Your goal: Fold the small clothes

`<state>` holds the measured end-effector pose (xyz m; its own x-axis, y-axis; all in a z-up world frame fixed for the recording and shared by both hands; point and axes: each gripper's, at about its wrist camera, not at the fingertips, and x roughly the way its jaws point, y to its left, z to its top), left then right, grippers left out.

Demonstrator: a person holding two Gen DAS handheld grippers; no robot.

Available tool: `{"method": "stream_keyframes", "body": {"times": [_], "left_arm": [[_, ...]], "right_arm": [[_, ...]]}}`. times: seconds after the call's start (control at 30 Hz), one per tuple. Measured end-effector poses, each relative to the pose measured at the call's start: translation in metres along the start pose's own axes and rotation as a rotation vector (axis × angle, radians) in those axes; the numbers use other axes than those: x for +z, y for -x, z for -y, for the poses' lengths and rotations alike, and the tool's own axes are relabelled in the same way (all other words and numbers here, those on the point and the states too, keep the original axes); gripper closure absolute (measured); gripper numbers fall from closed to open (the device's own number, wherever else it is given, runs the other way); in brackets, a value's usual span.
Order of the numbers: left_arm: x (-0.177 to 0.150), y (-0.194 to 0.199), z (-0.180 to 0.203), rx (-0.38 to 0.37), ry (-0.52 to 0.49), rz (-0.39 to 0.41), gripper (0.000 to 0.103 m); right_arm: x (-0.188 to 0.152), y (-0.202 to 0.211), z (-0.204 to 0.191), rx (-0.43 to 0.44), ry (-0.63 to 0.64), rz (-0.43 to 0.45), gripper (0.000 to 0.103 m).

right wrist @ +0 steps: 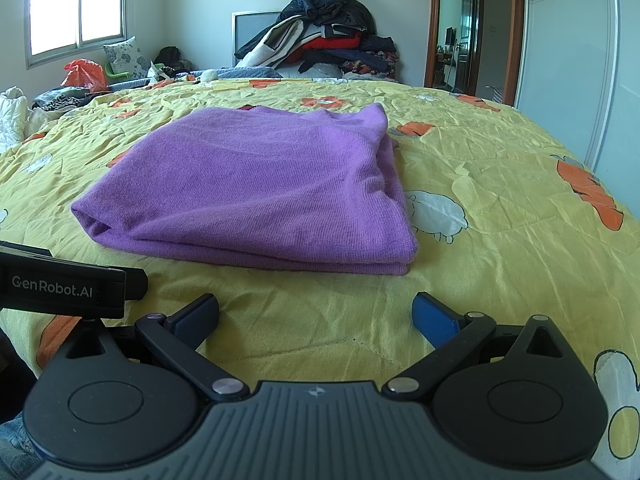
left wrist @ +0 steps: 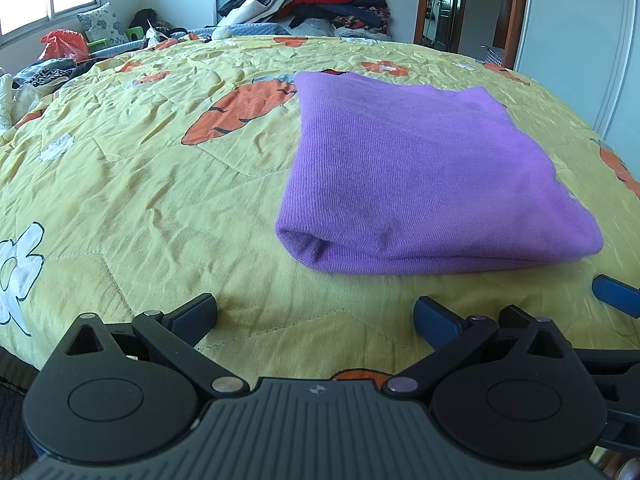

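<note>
Hovering tools: both hang low over the near edge of the bed, neither touching anything.
Left tool (left wrist: 316, 312): jaws spread wide, nothing between them; only yellow bedspread (left wrist: 140, 184) shows in the gap.
Right tool (right wrist: 316, 312): jaws equally wide apart and empty; it sits just beside the left one, whose body juts into the right wrist view from the left.
Purple garment (right wrist: 256, 184): a knit piece lying flat on the bedspread, already doubled over into a rough rectangle, just beyond both tools and touching neither.
Direction: ahead and to the right of the left tool, ahead and slightly left of the right tool, so it lies roughly between the two.
Long axis: seems to run away from the tools towards the head of the bed, though the fisheye makes this uncertain.
Near edge: a rounded fold, stacked layers showing at its right corner.
Nearer tool: too close to call; each has one near corner within easy reach.
Judgement: looks close to finished; another fold, if wanted, would start from those near corners.
Far end: clothes pile (right wrist: 320, 36) against the wall, well apart from the garment.
</note>
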<state>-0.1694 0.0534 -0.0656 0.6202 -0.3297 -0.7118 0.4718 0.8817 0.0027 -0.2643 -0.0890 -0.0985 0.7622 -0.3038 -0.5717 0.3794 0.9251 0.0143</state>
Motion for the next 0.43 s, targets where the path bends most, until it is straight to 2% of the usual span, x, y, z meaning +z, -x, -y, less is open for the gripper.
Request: {"method": "stream_keyframes", "body": {"times": [0.43], "left_arm": [[0.0022,-0.0019,-0.0002,-0.001,-0.01,-0.007,0.0]], "right_arm": [[0.0001,0.0,0.0002,0.0,-0.001,-0.001,0.0]]}}
